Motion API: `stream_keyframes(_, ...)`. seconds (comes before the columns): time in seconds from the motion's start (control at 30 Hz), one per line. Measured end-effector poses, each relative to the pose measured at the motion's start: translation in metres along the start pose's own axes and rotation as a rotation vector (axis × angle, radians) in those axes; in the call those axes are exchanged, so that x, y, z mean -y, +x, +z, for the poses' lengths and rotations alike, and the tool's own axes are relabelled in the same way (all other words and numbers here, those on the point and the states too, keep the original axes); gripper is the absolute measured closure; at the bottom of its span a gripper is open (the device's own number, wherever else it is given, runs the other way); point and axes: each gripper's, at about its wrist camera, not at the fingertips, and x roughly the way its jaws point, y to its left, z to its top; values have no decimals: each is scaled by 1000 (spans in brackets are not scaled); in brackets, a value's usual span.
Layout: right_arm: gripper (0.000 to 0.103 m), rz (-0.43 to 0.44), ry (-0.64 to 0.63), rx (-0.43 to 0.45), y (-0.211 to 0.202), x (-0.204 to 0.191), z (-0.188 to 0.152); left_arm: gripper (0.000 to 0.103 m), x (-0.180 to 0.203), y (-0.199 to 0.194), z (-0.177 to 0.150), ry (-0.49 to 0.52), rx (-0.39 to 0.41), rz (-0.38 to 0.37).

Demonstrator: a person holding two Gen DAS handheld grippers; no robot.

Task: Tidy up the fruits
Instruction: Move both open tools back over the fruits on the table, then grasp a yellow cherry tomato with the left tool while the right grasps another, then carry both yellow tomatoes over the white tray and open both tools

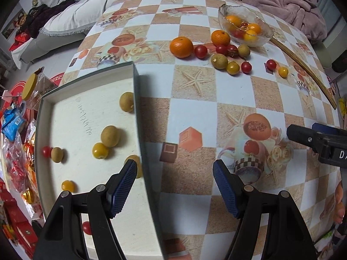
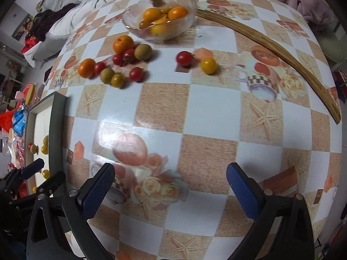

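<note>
Sorting looks to be mid-way, between picks. The left gripper [image 1: 174, 186] hangs with fingers spread and empty, straddling the right wall of the box [image 1: 136, 99], where longans, yellow and red tomatoes already lie just ahead to its left. The right gripper [image 2: 170, 191], also spread and empty, hovers over bare tablecloth [image 2: 216, 112]. Well ahead of both sit the loose fruit cluster [image 2: 117, 65] and the glass bowl [image 2: 188, 6]. Next, either tool must probably reach forward and close on one small fruit.
</note>
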Motion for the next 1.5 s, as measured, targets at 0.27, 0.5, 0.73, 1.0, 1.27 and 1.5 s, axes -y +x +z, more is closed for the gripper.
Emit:
stream_keyframes(0.27, 0, -35, 2, 31, -1, 30, 16, 29, 23, 6, 36, -42, 58, -57)
stream_keyframes(0.5, 2, -45, -34, 85, -2, 43, 46, 30, 52, 26, 71, -15, 104, -83)
stream_keyframes(0.73, 20, -41, -80, 100, 6, 47, 68, 45, 66, 53, 90, -24, 81, -95)
stream_keyframes(1.0, 36, -20, -120, 96, 18, 49, 79, 46, 78, 64, 104, -24, 94, -81)
stream_keyframes(1.27, 68, -49, -160, 124, 22, 41, 90, 59, 85, 67, 112, -4, 124, -71)
stream_keyframes(1.5, 81, 11, -95, 111, 20, 50, 89, 80, 78, 62, 109, -13, 130, -96)
